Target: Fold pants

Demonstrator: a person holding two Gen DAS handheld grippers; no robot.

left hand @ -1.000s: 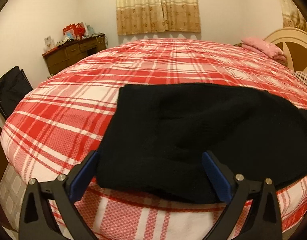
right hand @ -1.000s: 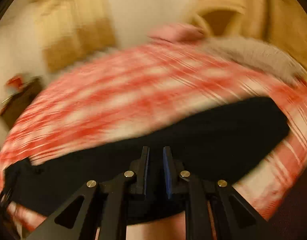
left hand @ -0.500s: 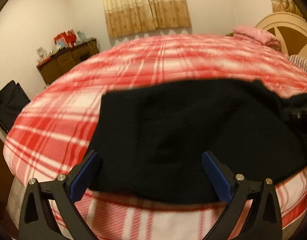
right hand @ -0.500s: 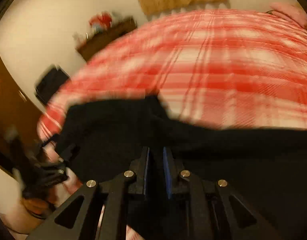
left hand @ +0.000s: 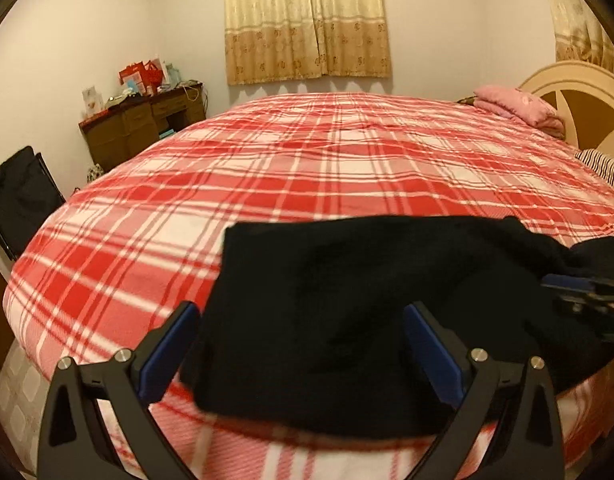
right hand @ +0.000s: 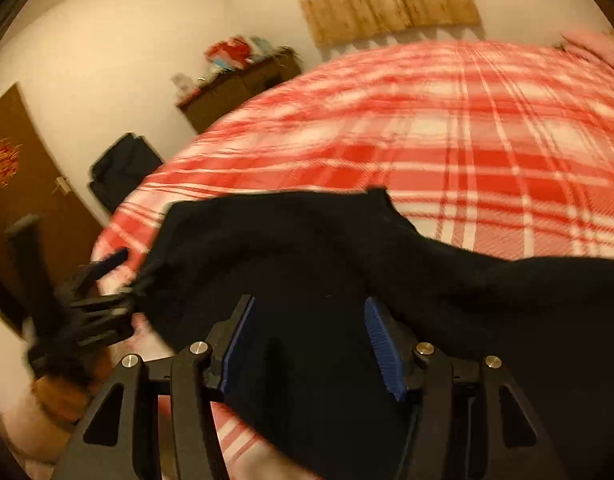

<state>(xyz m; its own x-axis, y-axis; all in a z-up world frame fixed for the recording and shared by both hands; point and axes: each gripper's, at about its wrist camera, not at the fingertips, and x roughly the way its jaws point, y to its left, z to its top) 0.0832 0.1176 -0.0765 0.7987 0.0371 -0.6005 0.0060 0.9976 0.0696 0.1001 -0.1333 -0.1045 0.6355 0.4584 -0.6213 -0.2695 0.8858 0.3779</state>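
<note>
Both pairs of fingers (left hand: 299, 350) (right hand: 313, 344) stand spread, the right just opened, black pants (left hand: 347, 300) lying between them.

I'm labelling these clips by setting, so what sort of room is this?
A home bedroom, most likely. A large bed in a red plaid cover fills the view, with a pink pillow by the headboard, and a cluttered wooden dresser against the wall.

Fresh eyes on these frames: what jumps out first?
The black fabric pants lying bunched at the near edge of the bed, stark against the red-and-white plaid bedspread. Both tongs stand open over them: left tongs wide; right tongs have just been opening, pads clear of cloth.
</note>
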